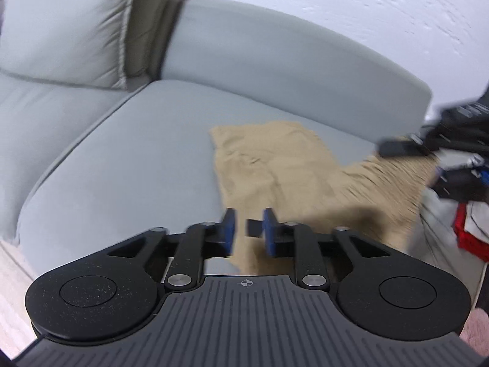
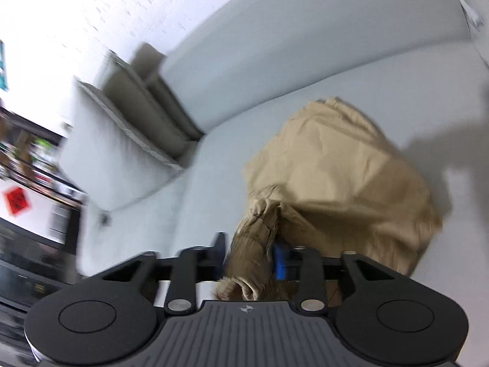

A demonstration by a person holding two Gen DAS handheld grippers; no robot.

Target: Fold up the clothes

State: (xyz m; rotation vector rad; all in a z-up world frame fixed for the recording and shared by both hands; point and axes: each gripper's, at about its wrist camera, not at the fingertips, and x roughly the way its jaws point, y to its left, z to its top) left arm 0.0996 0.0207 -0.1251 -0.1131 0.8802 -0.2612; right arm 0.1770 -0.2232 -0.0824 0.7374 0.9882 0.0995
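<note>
A tan garment [image 1: 275, 165] lies on the grey sofa seat [image 1: 122, 159]. My left gripper [image 1: 249, 229] hovers over its near edge, open, with nothing between the blue pads. My right gripper [image 2: 249, 253] is shut on a bunched edge of the tan garment [image 2: 336, 168] and holds it lifted; the cloth drapes back onto the seat. In the left wrist view the right gripper [image 1: 403, 148] shows blurred at the right, with cloth hanging from it.
The sofa armrest [image 1: 290, 58] and a back cushion [image 1: 67, 24] border the seat. A white textured wall [image 1: 366, 0] stands behind. Red and dark items [image 1: 470, 232] are at the right. Dark shelving [image 2: 27, 183] stands at the left in the right wrist view.
</note>
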